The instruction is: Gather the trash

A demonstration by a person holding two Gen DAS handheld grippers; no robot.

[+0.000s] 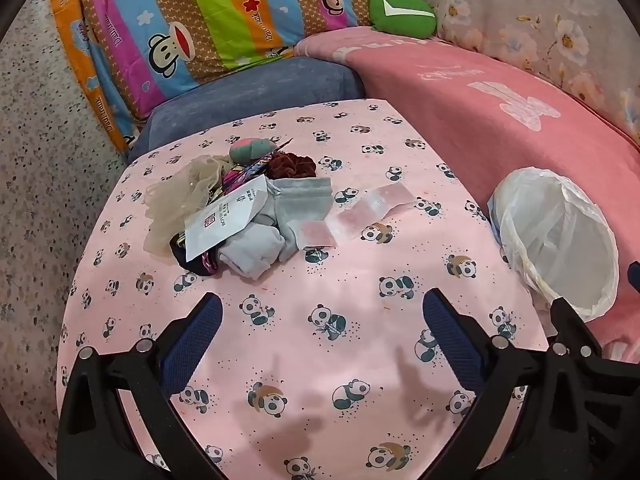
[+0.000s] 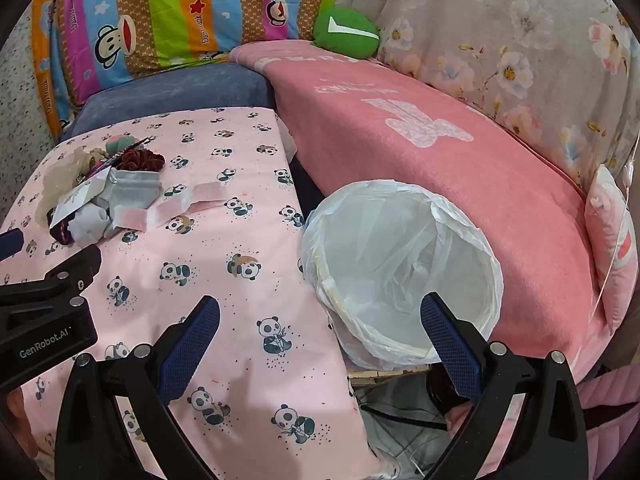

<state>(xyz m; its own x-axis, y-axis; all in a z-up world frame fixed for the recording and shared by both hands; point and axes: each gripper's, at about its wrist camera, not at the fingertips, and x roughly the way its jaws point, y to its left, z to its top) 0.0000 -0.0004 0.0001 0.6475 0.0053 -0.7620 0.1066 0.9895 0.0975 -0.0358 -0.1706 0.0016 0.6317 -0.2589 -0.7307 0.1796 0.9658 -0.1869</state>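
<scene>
Both tools hover spread wide and empty above a panda-print tablecloth [image 1: 320,280]: the left gripper [image 1: 322,322] faces a clutter pile where a white paper packet [image 1: 224,220] and pink wrapper [image 1: 356,216] lie; the right gripper [image 2: 320,320] overhangs the lined trash bin [image 2: 400,264]. Best approach: pinch only wrappers, sparing the grey pouch [image 1: 304,200].

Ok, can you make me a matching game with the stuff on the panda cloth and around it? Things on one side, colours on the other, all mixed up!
Things:
1. scrunchie
2. round cushion
3. bin liner
4. drawstring pouch

Colours:
A. green
B. grey
C. dark red
D. clear white

Pairs: 1-C, 2-A, 3-D, 4-B
</scene>
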